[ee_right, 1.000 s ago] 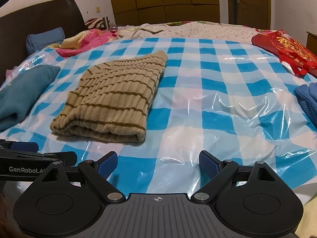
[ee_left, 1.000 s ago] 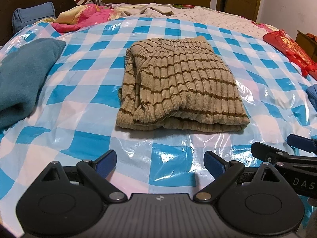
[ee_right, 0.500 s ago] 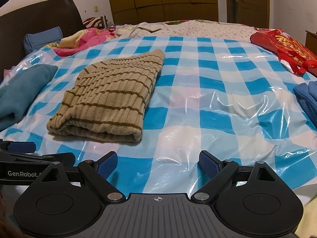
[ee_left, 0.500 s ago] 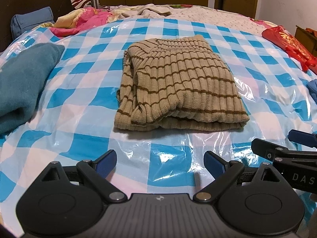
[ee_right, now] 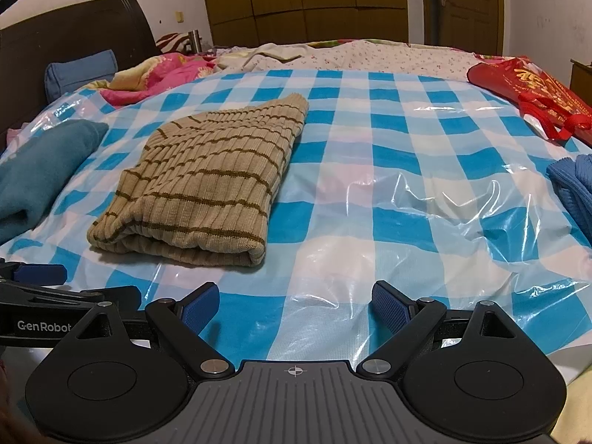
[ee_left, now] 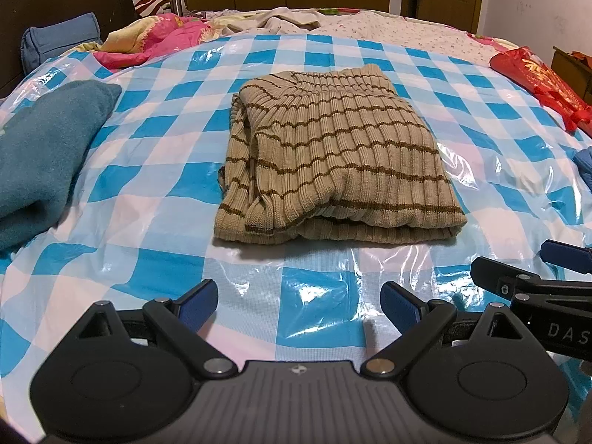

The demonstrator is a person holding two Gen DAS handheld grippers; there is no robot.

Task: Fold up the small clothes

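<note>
A tan ribbed sweater with brown stripes (ee_left: 333,159) lies folded into a thick rectangle on the blue-and-white checked plastic sheet (ee_left: 148,199). In the right wrist view the same sweater (ee_right: 207,185) sits left of centre. My left gripper (ee_left: 299,303) is open, held low near the bed's front edge, a short way in front of the sweater and apart from it. My right gripper (ee_right: 296,305) is open too, to the right of the sweater, over bare sheet. Nothing sits between either pair of fingers. Each gripper's side shows at the other view's edge.
A teal garment (ee_left: 40,155) lies folded at the left. A blue knit item (ee_right: 575,188) rests at the right edge. A red bag (ee_right: 536,92) sits far right. Pink bedding (ee_left: 148,37) and a blue pillow (ee_left: 55,40) lie by the dark headboard.
Both grippers have drawn back slightly and tilted up, so the sweater sits a little farther off. Sweater unmoved, both grippers still open.
</note>
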